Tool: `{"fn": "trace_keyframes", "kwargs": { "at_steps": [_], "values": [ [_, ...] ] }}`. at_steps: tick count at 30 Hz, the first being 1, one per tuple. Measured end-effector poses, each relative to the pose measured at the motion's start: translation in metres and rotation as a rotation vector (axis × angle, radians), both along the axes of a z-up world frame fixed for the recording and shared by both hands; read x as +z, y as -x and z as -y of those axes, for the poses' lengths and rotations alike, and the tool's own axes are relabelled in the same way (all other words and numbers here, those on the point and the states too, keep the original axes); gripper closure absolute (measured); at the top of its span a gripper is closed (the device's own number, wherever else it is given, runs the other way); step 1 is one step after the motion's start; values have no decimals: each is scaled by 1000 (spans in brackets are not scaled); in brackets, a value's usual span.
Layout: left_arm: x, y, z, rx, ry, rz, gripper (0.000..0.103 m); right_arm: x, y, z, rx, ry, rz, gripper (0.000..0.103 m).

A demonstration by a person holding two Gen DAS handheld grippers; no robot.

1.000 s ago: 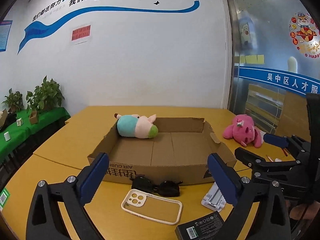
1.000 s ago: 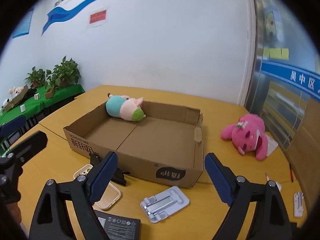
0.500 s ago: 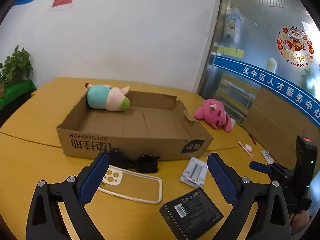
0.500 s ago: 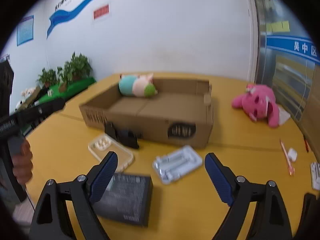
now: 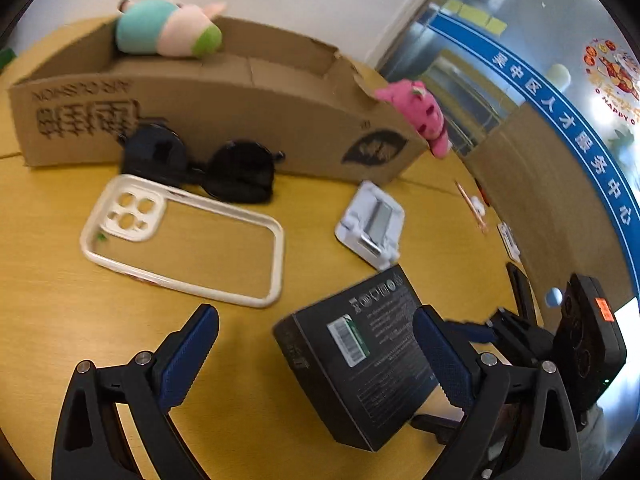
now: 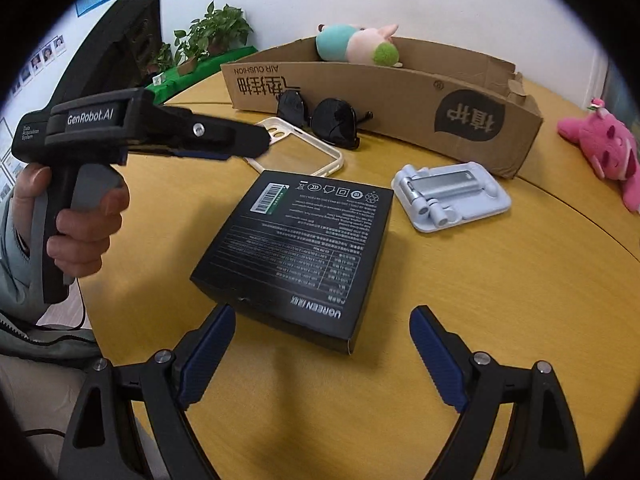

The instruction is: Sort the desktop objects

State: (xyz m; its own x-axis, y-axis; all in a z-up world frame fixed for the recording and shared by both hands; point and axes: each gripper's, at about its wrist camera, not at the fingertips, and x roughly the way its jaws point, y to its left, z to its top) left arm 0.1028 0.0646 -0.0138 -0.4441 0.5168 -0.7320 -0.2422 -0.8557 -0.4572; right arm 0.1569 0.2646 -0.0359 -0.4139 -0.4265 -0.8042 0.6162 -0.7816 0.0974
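Observation:
A black carton lies flat on the yellow table, just ahead of my right gripper, which is open and hangs above its near edge. My left gripper is open too, over the carton's left corner; from the right wrist view its fingers point over the white phone case. Black sunglasses lean by the cardboard box. A pale phone stand sits right of the carton. A teal and pink plush lies inside the box.
A pink plush lies on the table to the right of the box. A pen lies near the right edge. A person's hand holds the left gripper's handle. Potted plants stand on a green table behind.
Both grippers have dropped toward the table and tipped downward, so the carton, case and stand now fill the views. Both sets of jaws stay just as wide.

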Motion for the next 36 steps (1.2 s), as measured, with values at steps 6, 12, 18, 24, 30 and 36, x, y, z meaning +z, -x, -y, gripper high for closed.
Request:
{"fn": "trace_keyframes", "kwargs": {
  "at_steps": [6,12,18,24,30,36],
  "values": [
    [-19,2,-26,-109,-17,51,21,-11,6,16,107,-11,0,15],
    [-24,0,-24,-83,-25,62,32,-15,6,21,99,-30,-25,17],
    [-21,-16,-12,-147,-49,109,45,-11,-6,12,89,50,45,19],
    [-26,-6,13,-87,-91,174,47,-8,8,-20,75,251,210,18],
    [-42,21,-3,-117,-191,242,45,-8,51,-41,-62,438,316,18],
    [-19,17,-9,-141,-85,136,49,-8,72,-30,-156,421,281,38]
  ]
}}
